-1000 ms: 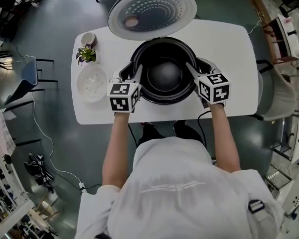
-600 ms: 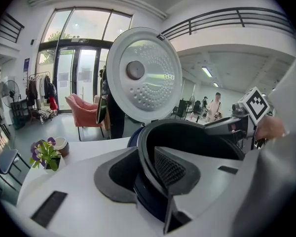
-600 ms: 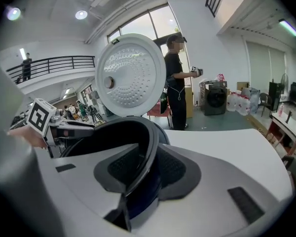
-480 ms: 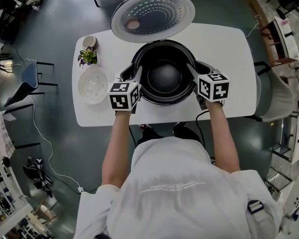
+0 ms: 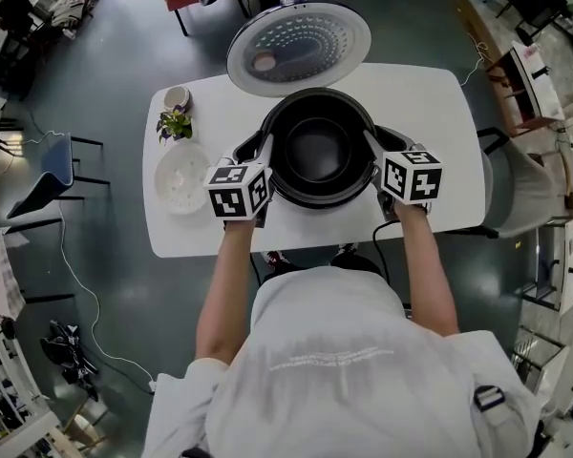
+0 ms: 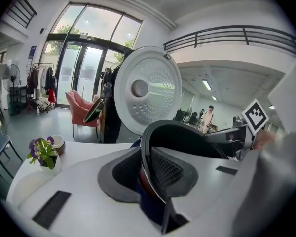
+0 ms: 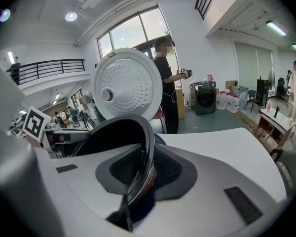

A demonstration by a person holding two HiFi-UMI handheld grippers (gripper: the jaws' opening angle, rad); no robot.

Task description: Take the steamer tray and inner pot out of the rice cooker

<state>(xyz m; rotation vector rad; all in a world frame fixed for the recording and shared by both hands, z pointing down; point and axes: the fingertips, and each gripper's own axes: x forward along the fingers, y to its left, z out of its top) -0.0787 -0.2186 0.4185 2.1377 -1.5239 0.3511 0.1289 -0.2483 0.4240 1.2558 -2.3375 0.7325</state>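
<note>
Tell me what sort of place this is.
Probably a big open lab or workshop hall, not a home kitchen: there is a railed mezzanine, tall glass doors, and another person standing with handheld equipment.

Ok so: 1 rice cooker [image 5: 299, 51], 1 inner pot [image 5: 317, 151], 1 steamer tray [image 5: 181, 179], 1 potted plant [image 5: 176, 122], 1 cup [image 5: 177, 95], and 2 tongs: left tongs [image 5: 265, 143], right tongs [image 5: 371, 143].

Inner pot [image 5: 317, 151] was glossy black inside and out, with a brownish band just under the rim. The cooker lid [image 5: 299, 48] was white round the edge and silvery in the middle, covered in rings of little dots. Table [image 5: 430, 113] was plain white, steamer tray [image 5: 182, 177] white too. Little plant [image 6: 42, 151] was green with purple flowers, and the floor [image 5: 105, 84] was a dark grey-green.
</note>
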